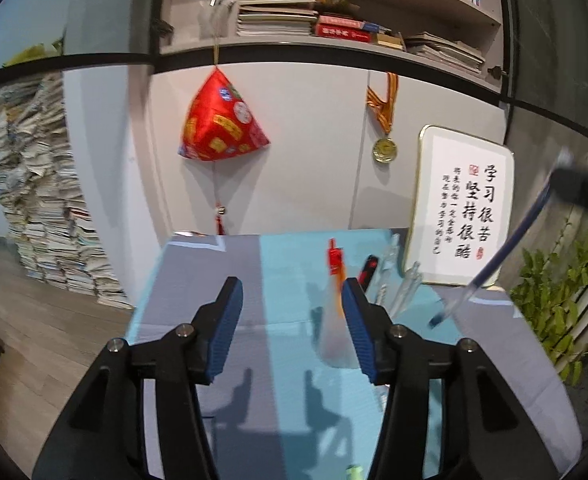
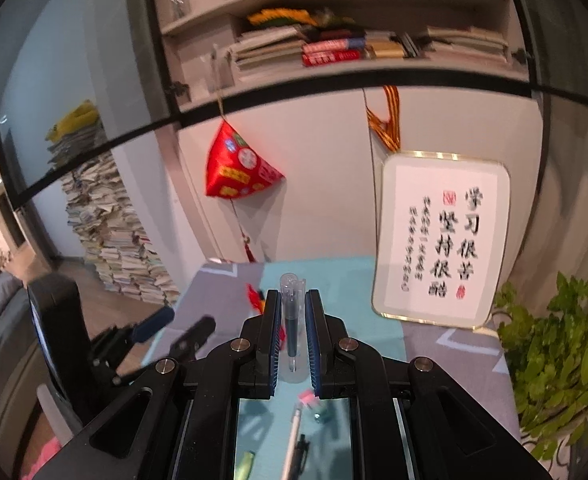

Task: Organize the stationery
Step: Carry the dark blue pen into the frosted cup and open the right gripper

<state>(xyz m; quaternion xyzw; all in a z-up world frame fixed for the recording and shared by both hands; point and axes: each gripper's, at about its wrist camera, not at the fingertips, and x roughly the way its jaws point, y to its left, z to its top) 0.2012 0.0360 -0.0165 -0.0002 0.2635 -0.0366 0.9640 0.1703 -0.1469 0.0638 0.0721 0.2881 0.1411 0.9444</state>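
On the left, a tall heap of books (image 1: pixel 42 196) stands on the floor by the wall. The left gripper (image 1: pixel 290 320) hangs over the blue and grey mat (image 1: pixel 198 280), and its jaws are open with nothing between them. Just past its right finger stands a clear cup (image 1: pixel 336 336) with a red and orange pen (image 1: pixel 335 268) in it. More pens (image 1: pixel 390 268) lie on the mat next to it. A white sign (image 1: pixel 460 208) leans on the wall behind them. The right gripper (image 2: pixel 293 332) is shut tight on a clear pen (image 2: pixel 293 320), held up over the cup. From the left camera that pen (image 1: pixel 490 264) slants down across the sign. A green plant (image 2: pixel 562 356) sits far right.
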